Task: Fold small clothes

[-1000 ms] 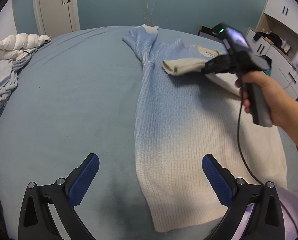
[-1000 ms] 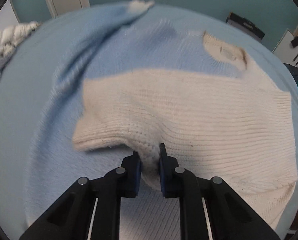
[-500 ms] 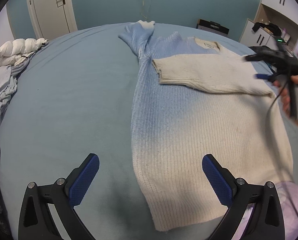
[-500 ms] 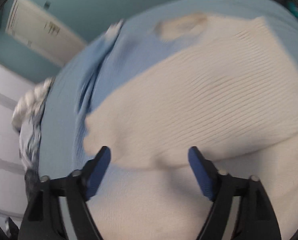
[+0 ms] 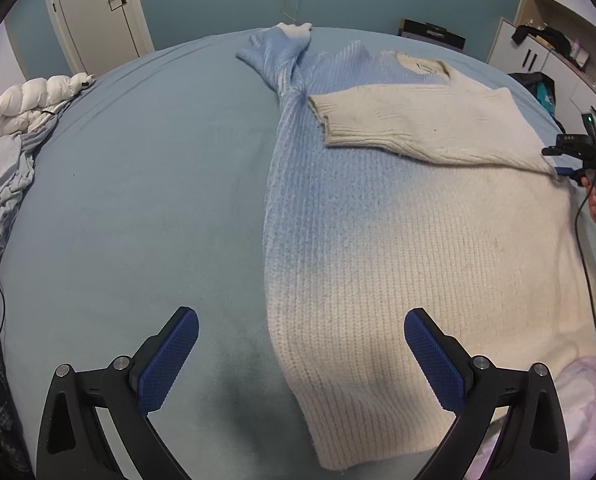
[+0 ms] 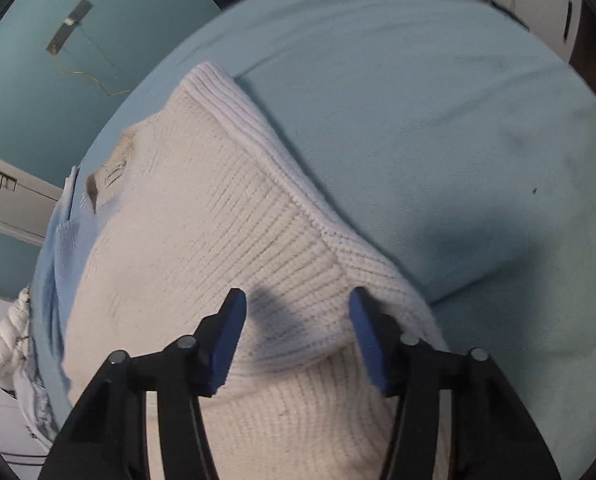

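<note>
A knit sweater (image 5: 398, 216), blue at its left side and top and cream elsewhere, lies flat on the bed. Its right sleeve (image 5: 410, 124) is folded across the chest. Its left sleeve (image 5: 285, 52) lies bunched toward the far edge. My left gripper (image 5: 298, 344) is open and empty, hovering over the sweater's bottom left hem. My right gripper (image 6: 295, 320) is open over the sweater's right shoulder (image 6: 233, 216), empty. It also shows in the left wrist view (image 5: 566, 160) at the sweater's right edge.
The bed has a light blue sheet (image 5: 137, 184). A white duvet and grey cloth (image 5: 13, 120) lie bunched at the bed's left edge. A pale pink cloth (image 5: 590, 400) lies at the near right. Cupboards (image 5: 546, 48) stand at the right.
My right gripper laid the right sleeve across the chest, opened, let it go and moved back to the sweater's right shoulder. My left gripper has stayed open and still.
</note>
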`<state>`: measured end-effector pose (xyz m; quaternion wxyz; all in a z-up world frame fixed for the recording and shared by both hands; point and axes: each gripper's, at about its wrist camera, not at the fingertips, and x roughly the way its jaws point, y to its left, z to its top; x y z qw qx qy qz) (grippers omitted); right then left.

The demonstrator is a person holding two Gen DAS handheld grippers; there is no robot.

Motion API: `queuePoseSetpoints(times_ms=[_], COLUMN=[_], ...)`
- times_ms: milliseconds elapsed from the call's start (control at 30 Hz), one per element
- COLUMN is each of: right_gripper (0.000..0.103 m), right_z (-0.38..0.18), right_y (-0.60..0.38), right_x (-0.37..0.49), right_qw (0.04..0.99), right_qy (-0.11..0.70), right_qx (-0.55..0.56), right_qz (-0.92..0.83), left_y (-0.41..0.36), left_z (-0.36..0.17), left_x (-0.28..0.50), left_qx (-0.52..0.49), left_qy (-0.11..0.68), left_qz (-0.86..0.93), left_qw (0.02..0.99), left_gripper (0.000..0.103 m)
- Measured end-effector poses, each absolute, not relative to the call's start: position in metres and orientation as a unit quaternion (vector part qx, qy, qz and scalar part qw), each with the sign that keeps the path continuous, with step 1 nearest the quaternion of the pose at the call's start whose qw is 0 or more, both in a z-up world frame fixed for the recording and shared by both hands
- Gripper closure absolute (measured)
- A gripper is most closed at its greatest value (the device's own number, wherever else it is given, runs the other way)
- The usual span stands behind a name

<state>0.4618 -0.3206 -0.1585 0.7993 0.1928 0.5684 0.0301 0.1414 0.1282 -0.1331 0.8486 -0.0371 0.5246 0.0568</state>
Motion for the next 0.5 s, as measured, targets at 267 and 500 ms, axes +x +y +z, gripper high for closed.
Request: queuePoseSetpoints(times_ms=[267,500], right_gripper=[0.053,0.048], right_z=[-0.121,-0.154], right_y=[-0.215,-0.167], right_x=[0.453,0.430], right_qw=[0.840,0.822], right_qy=[0.535,0.560], right_qx=[0.062,-0.100], right_qz=[0.070,0.008], left_y=[0.127,0.131], left_z=[-0.128,-0.124], left_x=[0.138,0.139], left_qx=[-0.037,-0.045], left_qy=[0.517,0.511], left_qz=[0.057,0.058], left_qw=[0.853,0.856], left_gripper=[0.000,0.000])
